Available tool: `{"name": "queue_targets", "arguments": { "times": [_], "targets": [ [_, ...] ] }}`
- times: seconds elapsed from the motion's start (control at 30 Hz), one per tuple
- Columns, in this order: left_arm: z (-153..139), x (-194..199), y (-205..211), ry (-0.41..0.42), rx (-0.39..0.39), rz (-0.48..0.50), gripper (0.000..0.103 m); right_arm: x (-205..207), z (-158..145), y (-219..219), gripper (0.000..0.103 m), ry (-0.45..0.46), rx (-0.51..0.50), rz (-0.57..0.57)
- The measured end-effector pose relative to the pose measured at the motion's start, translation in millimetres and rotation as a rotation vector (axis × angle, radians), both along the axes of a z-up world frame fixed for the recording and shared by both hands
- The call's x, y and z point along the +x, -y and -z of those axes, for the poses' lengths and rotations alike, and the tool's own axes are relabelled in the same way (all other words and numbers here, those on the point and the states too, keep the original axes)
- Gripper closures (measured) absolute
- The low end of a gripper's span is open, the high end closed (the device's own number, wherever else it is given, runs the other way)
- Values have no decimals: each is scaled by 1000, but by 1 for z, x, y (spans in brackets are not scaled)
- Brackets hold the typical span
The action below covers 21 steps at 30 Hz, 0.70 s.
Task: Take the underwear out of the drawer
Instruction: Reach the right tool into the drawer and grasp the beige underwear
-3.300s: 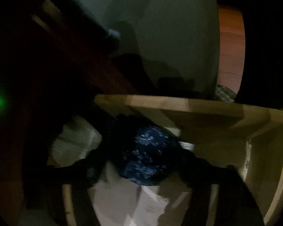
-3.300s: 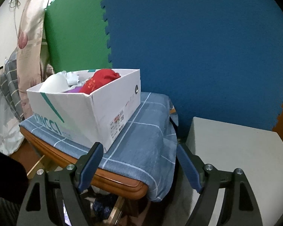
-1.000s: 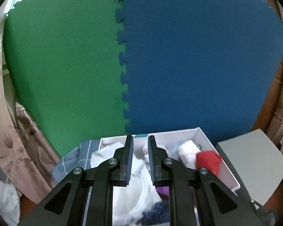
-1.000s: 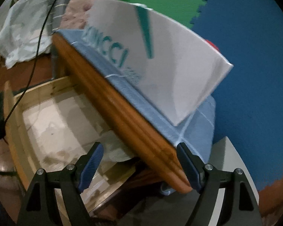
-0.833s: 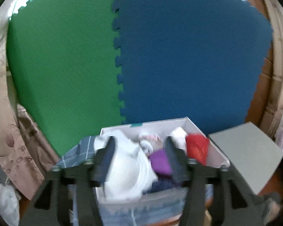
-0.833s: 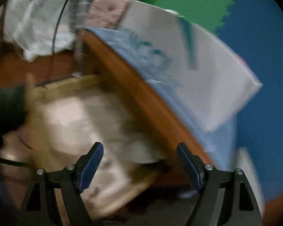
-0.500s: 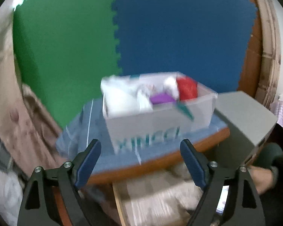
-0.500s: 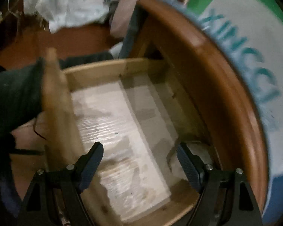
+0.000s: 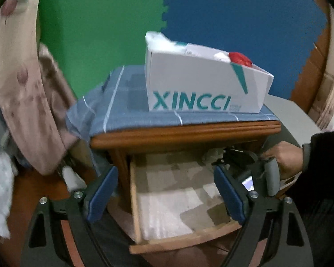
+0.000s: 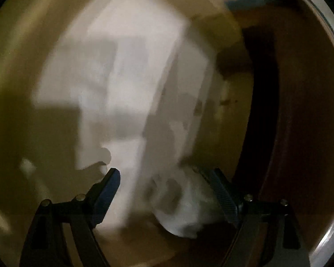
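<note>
Wooden drawer lies pulled out just beyond the left gripper, whose blue pads, pinched together a second ago over the white box, now stand wide apart and empty. To its right, the right gripper has dropped inside the drawer; its jaws are opening. Pale, crumpled underwear, blurred, sits between them, nearer its right finger; contact unclear.

The white box reads "XINCCI" in teal
</note>
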<state>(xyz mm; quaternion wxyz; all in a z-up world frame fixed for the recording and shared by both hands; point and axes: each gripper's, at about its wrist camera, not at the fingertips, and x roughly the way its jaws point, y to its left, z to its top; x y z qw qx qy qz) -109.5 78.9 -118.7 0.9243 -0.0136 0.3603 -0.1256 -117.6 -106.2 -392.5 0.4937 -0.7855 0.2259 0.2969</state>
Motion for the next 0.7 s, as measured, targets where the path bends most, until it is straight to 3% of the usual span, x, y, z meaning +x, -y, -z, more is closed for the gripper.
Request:
{"name": "queue_targets", "arguments": {
  "times": [0.2, 0.3, 0.4, 0.43, 0.47, 0.5, 0.6, 0.7],
  "targets": [
    [14, -2, 10, -37, -41, 28, 18, 18, 37, 43, 18, 288, -330, -194],
    [17, -7, 11, -44, -67, 31, 18, 30, 41, 43, 17, 313, -331, -215],
    [19, -13, 10, -64, -93, 27, 18, 30, 49, 38, 17, 257, -351, -216],
    [20, -14, 9, -70, -96, 26, 18, 33, 50, 36, 21, 251, -358, -190],
    [21, -16, 8, -75, -98, 24, 18, 37, 49, 33, 56, 228, -342, -144],
    [22, -18, 7, -77, -97, 19, 18, 42, 47, 29, 71, 208, -315, -84],
    [23, -23, 2, -81, -101, 2, 18, 52, 32, 21, 77, 165, -247, 48],
    [24, -24, -2, -88, -119, -20, 18, 38, 13, 15, 79, 116, -188, 44]
  ]
}}
